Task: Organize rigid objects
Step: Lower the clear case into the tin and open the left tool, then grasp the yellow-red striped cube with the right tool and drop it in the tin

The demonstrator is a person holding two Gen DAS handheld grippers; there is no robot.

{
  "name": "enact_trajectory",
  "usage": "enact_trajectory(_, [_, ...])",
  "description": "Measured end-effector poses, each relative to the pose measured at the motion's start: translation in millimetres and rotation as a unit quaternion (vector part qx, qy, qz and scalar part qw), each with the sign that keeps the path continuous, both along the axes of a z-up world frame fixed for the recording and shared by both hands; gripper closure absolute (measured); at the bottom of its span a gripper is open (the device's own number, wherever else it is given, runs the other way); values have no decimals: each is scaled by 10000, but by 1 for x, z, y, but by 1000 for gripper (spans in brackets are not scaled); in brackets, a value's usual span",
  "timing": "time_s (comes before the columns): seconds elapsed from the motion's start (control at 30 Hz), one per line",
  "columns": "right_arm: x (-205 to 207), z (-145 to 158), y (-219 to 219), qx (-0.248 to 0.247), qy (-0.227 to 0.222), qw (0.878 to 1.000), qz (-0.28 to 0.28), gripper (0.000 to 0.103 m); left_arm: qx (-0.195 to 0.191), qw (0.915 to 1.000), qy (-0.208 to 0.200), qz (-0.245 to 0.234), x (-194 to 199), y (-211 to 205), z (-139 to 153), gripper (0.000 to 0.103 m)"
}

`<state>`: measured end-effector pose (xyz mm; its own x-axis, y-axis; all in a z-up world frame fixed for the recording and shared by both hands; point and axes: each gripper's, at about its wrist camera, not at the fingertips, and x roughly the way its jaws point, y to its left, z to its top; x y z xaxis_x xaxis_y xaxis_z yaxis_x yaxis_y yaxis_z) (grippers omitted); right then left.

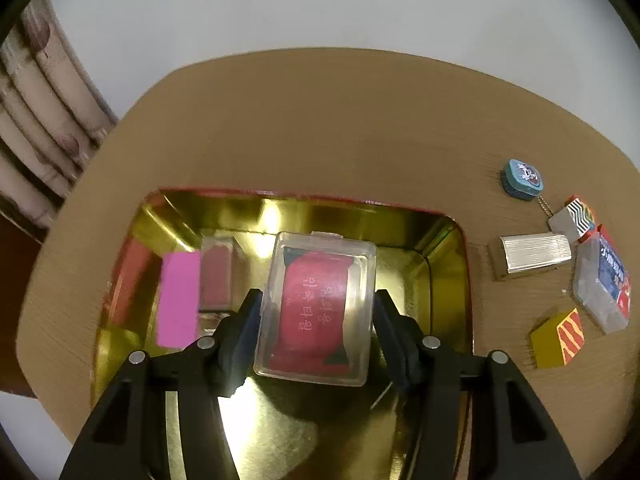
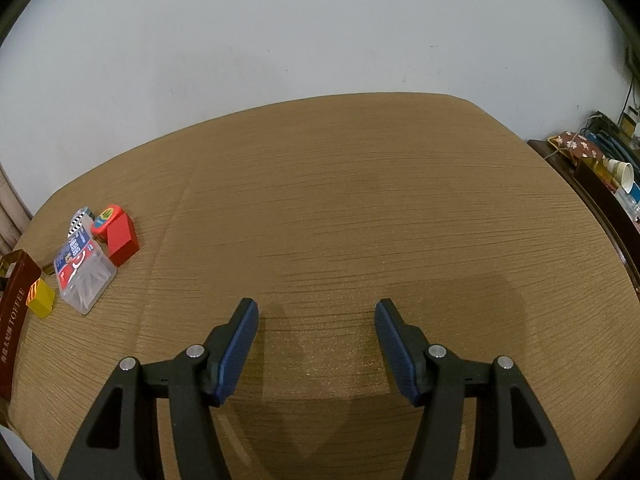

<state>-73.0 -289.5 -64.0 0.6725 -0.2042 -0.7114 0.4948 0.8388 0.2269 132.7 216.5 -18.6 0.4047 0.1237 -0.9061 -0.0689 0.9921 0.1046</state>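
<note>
My left gripper [image 1: 318, 296] is shut on a clear plastic case [image 1: 316, 304] with a red printed insert, one pad against each long side. It holds the case low inside an open gold tin [image 1: 444, 248]. A pink block [image 1: 178, 300] lies in the tin at the left, mirrored in the shiny wall. My right gripper [image 2: 316, 332] stands open over bare tabletop with nothing between its fingers. Loose items wait on the table: a silver ribbed case [image 1: 532, 254], a clear box with a blue label [image 1: 604, 284], a yellow block [image 1: 556, 338] and a teal round piece [image 1: 522, 180].
A striped white and red piece [image 1: 574, 216] on a chain lies by the silver case. In the right wrist view a red block [image 2: 122, 240] and a round red piece [image 2: 105, 218] sit at the far left. The brown tin side reading TOFFEE [image 2: 14, 332] is beside them. Cluttered furniture [image 2: 592, 168] stands past the table's right edge.
</note>
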Motion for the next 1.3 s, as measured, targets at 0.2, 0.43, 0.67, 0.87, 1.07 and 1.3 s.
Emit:
enact_trajectory(0.2, [-3, 1, 0, 80, -173, 9997, 129, 38, 141, 9991, -391, 85, -19, 7, 33, 31])
enact_trajectory(0.43, [-17, 47, 51, 183, -1021, 9886, 1095, 38, -286, 9878, -1379, 657, -126, 23, 92, 17])
enact_trajectory(0.67, [34, 93, 182, 397, -940, 9485, 3000, 38, -468, 9762, -1626, 1359, -238, 41, 89, 16])
enact_trajectory(0.87, [83, 85, 230, 151, -445, 9427, 3304, 38, -511, 9700, -1421, 1904, -296, 57, 63, 15])
enact_trajectory(1.07, [126, 68, 246, -50, 10, 9493, 3144, 38, -41, 9782, -1412, 1519, -295, 43, 54, 15])
enact_trajectory(1.3, [150, 52, 245, 35, 191, 9512, 3081, 38, 180, 9836, -1429, 1084, -294, 27, 51, 15])
